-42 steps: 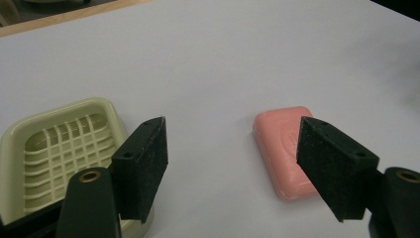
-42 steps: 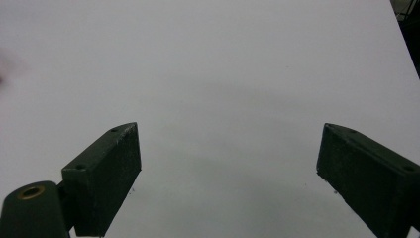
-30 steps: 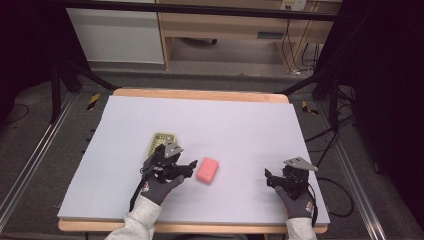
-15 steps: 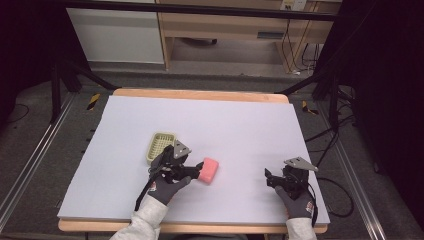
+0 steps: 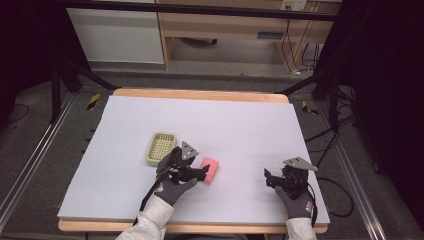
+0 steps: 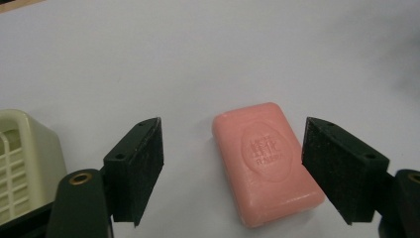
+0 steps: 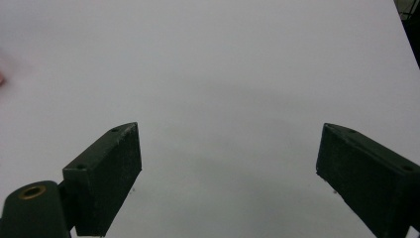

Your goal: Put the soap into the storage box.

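One pink soap bar [image 6: 266, 161] and one cream soap dish [image 5: 161, 147] on the table [image 5: 250, 120]. The left gripper [image 6: 233, 168] has slid right off the dish, jaws now spread wide around the soap without touching; the right gripper [image 7: 228, 173] hasn't budged, wide open over bare table.

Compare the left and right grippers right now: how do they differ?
The left gripper has the pink soap bar lying between its jaws, not yet clamped; the right gripper has only bare white table between its jaws. In the high view, the left gripper sits near the table's middle, beside the cream soap dish; the right gripper is off by the table's right edge. Both have their jaws wide open.
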